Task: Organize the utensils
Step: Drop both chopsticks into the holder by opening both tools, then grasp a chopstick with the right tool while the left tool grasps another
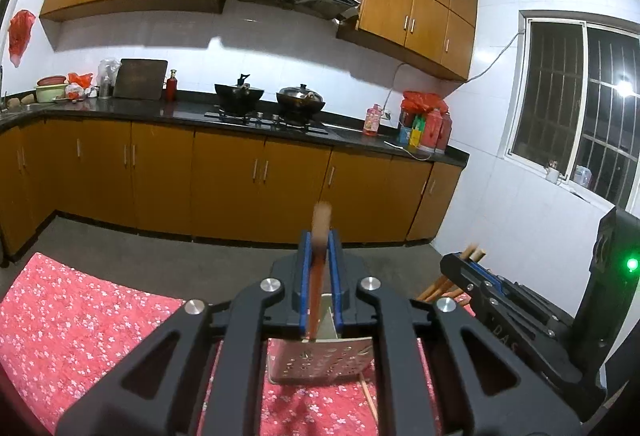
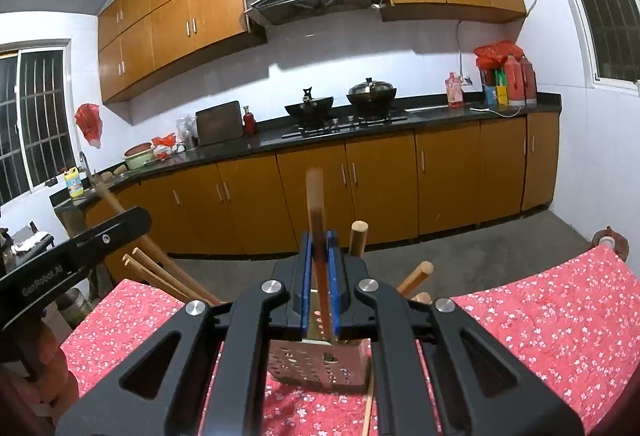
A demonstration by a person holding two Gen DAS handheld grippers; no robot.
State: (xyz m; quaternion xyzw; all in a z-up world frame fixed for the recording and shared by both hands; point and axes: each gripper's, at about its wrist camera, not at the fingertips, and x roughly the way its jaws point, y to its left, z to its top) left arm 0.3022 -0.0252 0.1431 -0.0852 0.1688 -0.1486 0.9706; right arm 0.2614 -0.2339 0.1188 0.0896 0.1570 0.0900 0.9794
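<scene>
left tongs (image 1: pixel 319 268) pinch chopstick (image 1: pixel 320 236) – above holder (image 1: pixel 320 360) | right tongs (image 2: pixel 319 268) – same

Chopstick tip (image 1: pixel 321 214) blurred; holder (image 1: pixel 320 360) partly hidden.

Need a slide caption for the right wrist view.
Right gripper clamps a chopstick above the perforated holder on the floral cloth.

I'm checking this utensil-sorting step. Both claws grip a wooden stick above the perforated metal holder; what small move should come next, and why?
Probably lower the right claw a little, then open it. Its wooden stick stands nearly upright, its lower end already inside the perforated metal holder on the red floral cloth, beside other utensil handles. The left claw is likewise shut on a stick.
</scene>
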